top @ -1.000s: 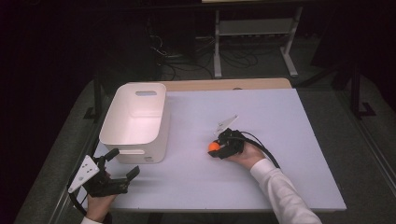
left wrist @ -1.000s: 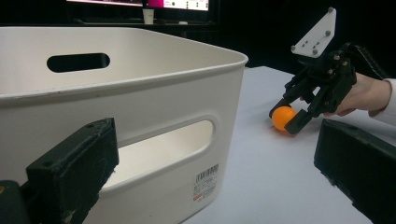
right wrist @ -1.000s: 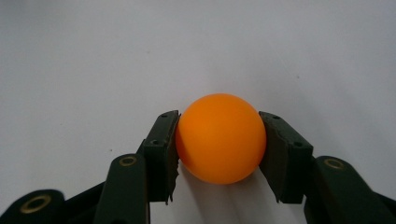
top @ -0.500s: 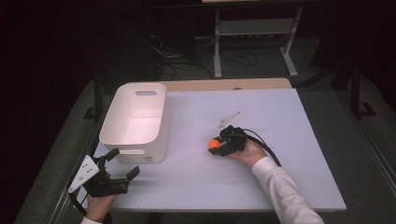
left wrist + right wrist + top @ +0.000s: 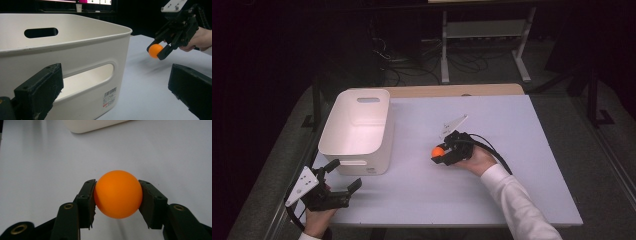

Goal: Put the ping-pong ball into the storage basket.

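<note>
Orange ball point(image 5: 118, 194) clamped in right tool point(image 5: 117, 202) | left tool point(image 5: 343, 176) spread, empty | left gripper view: barcode label point(image 5: 110, 97) on bin point(image 5: 75, 55)

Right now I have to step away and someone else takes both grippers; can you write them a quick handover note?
Right gripper: shut on the small orange plastic ball, held just above the pale table, right of the bin.
Left gripper: open, holding nothing, at the table's near left corner, by the bin's near wall.
White plastic bin with handle slots: upright, nothing seen inside.
Done: ball grasped and lifted.
Left: probably carry it over the rim and release it into the bin.
</note>
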